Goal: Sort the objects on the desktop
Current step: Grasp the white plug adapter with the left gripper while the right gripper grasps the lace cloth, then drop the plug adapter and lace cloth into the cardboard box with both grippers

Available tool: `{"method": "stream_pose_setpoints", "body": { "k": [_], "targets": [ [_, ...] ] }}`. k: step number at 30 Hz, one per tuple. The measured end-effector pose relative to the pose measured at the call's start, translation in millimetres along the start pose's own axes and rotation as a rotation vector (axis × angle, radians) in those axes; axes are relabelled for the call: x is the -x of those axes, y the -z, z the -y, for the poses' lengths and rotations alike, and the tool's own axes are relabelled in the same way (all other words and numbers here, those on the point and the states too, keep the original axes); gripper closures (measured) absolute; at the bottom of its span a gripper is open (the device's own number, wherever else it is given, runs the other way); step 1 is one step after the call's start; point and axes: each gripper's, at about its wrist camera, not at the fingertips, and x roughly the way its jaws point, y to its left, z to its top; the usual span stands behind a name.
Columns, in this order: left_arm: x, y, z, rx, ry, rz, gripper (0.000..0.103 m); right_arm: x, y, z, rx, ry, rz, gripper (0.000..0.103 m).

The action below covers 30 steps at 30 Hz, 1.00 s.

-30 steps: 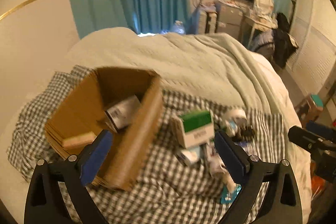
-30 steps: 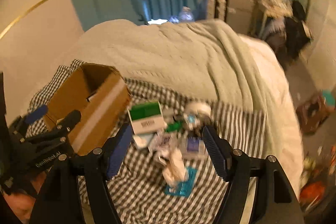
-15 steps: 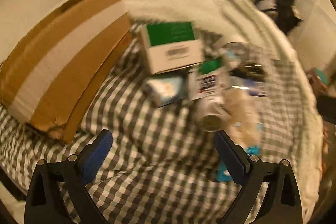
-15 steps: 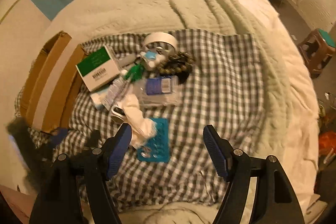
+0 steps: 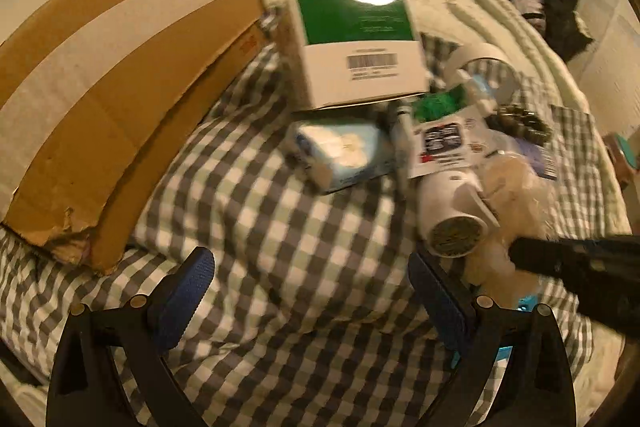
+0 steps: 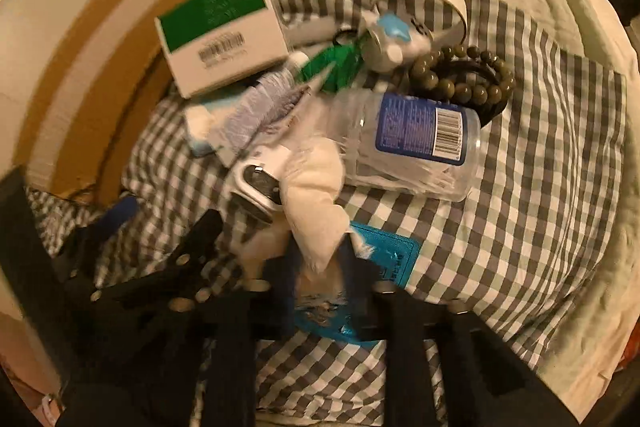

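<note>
The right gripper (image 6: 320, 267) has its blue pads closed in on the lower end of a crumpled white tissue wad (image 6: 316, 187) at the near edge of the pile on the checked cloth (image 6: 540, 187), beside the cardboard box (image 5: 112, 75). The wad looks feather-light, soft and easily torn, so a pinch on its thickest fold should carry it better than one on a loose corner. It lies against a white glossy tube (image 5: 452, 211) and over a teal blister card (image 6: 384, 255), both smooth and likely to slide. Behind sit a clear plastic bottle (image 6: 412, 147) on its side, a string of round olive beads (image 6: 460, 79) and a stiff green-and-white carton (image 5: 356, 47). The left gripper (image 5: 312, 291) hangs wide open over bare cloth, holding nothing.
</note>
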Motion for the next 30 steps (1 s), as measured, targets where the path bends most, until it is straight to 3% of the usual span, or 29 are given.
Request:
{"method": "stream_pose_setpoints", "body": {
  "k": [6, 12, 13, 15, 16, 19, 26, 30],
  "targets": [
    [1.2, -6.4, 27.2, -0.076, 0.071, 0.003, 0.003, 54.1, -9.5, 15.4, 0.017, 0.130, 0.179, 0.092],
    [-3.7, -18.3, 46.5, -0.067, 0.124, 0.003, 0.003, 63.8, -13.0, 26.7, -0.023, 0.131, 0.195, 0.092],
    [-6.3, -19.7, 47.9, -0.063, 0.144, -0.001, 0.009, 61.9, -12.8, 24.0, -0.015, 0.132, 0.190, 0.092],
    [-13.6, -22.9, 47.9, -0.052, 0.185, -0.018, 0.046, 60.3, -12.2, 21.7, -0.001, 0.135, 0.186, 0.092],
    [-17.8, -23.5, 45.4, -0.038, 0.198, -0.041, 0.054, 59.4, -12.6, 19.6, 0.004, 0.133, 0.186, 0.092],
    [-17.7, -25.2, 37.4, 0.016, 0.244, -0.043, 0.054, 59.3, -15.3, 18.0, 0.007, 0.124, 0.191, 0.092],
    [0.7, -25.1, 34.3, -0.007, 0.260, -0.069, 0.054, 76.9, -21.1, 5.8, 0.003, 0.114, 0.234, 0.092],
    [22.3, -30.1, 18.4, 0.031, 0.288, -0.075, 0.054, 94.5, -21.1, -9.0, -0.001, 0.104, 0.271, 0.092]
  ]
}}
